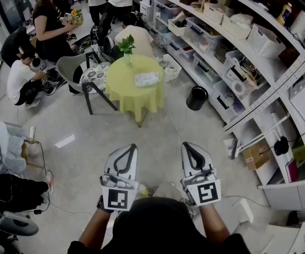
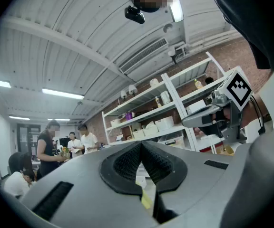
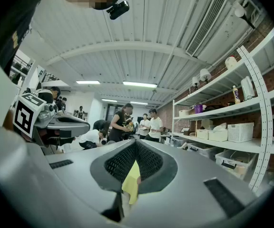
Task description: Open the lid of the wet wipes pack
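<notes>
Overall: busy workroom, pale grey floor [image 1: 158, 134], long white shelving [image 1: 237, 46] down the right side, stacked with bins and baskets.
Counter [image 1: 126, 89]: small and round under a yellow-green cloth, well ahead of the person.
Wet wipes pack [image 1: 146, 79]: lies flat on the counter's right half, well apart from both grippers; lid too small to read.
Plant [image 1: 126, 44]: at the counter's far edge.
Left gripper [image 1: 128, 147] [image 2: 141, 144]: held level, jaws closed together, empty.
Right gripper [image 1: 188, 144] [image 3: 135, 144]: level, closed, empty.
Nearby: grey chair [image 1: 86, 73] beside the counter's left; black bin [image 1: 197, 98] between counter and shelving; people [image 1: 52, 25] at far left.
</notes>
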### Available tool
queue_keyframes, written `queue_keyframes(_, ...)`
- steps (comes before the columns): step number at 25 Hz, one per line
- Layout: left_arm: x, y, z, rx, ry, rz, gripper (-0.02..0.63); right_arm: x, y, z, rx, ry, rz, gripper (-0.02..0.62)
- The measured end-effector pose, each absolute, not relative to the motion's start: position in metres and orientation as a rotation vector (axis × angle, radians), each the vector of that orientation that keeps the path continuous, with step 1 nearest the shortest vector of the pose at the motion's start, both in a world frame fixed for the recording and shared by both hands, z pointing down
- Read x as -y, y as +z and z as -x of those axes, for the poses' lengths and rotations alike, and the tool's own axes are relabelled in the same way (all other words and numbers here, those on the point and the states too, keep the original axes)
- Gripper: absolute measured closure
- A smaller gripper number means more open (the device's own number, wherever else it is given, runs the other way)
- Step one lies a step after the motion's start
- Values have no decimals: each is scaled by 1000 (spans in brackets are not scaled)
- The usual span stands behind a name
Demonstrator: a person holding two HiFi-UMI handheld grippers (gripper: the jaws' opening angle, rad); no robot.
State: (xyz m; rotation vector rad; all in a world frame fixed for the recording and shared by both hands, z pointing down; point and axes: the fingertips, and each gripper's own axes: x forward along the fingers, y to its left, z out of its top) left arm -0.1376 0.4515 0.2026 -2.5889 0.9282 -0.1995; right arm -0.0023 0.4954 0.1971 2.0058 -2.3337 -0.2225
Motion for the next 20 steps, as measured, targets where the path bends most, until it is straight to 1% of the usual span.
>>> queue_keyframes(17, -436, 221, 155, -986, -240, 2597, 588, -480, 214, -3, 2290, -172, -2005, 594)
queue_keyframes(20, -432, 221, 163, -997, -247, 2592, 588, -474, 211, 4, 2300, -210, -2000, 590)
